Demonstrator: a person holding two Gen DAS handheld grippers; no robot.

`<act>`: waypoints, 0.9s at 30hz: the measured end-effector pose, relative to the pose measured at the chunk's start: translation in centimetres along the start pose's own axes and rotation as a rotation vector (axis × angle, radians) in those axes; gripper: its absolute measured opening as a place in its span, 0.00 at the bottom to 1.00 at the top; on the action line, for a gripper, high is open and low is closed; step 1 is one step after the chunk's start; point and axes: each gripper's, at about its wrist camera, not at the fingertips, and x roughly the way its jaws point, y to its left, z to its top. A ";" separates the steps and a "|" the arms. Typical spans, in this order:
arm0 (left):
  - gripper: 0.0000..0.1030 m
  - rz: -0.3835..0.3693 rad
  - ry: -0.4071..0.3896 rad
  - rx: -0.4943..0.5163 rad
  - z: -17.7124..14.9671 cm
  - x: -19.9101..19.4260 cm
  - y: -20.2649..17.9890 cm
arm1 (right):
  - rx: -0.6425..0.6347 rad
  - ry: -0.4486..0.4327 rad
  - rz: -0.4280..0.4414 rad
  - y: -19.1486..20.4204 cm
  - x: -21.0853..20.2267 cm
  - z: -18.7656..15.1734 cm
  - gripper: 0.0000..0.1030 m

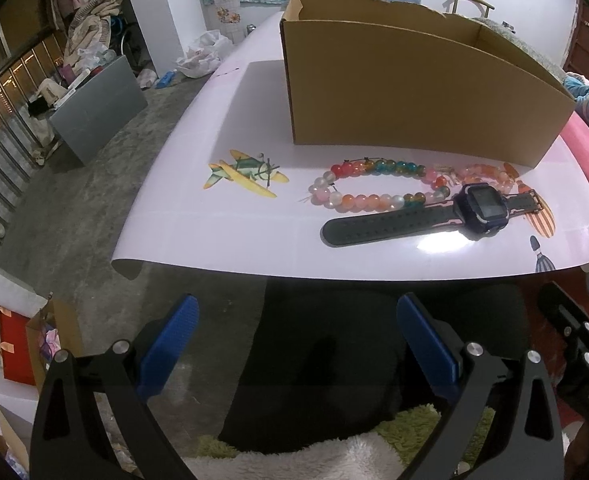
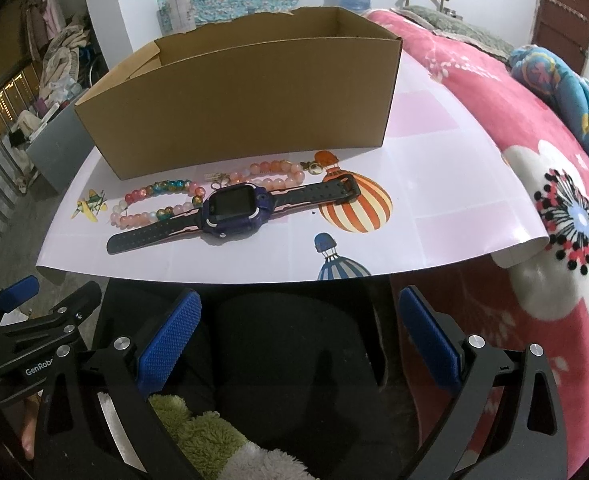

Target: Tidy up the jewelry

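A dark smartwatch [image 1: 480,206] [image 2: 234,212] with a black strap lies flat on the pale printed sheet [image 1: 234,236] [image 2: 434,200]. Just behind it lie a multicoloured bead bracelet [image 1: 370,184] [image 2: 150,204] and a pink bead bracelet [image 1: 490,174] [image 2: 274,172]. An open cardboard box [image 1: 414,92] [image 2: 238,100] stands behind them. My left gripper [image 1: 298,340] hangs open below the sheet's near edge, apart from everything. My right gripper [image 2: 300,332] is open too, short of the near edge, with nothing between its blue pads.
The sheet rests on a bed with a pink flowered blanket [image 2: 534,168] on the right. Left of the sheet the concrete floor [image 1: 74,200] drops away, with a grey cabinet [image 1: 98,108]. Dark trousers and fluffy slippers [image 2: 214,440] show below the grippers.
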 end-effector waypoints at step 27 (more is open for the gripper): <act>0.95 -0.424 -0.121 -0.140 0.0 0.0 4.6 | 0.046 -0.072 0.081 -2.0 -0.4 0.8 0.92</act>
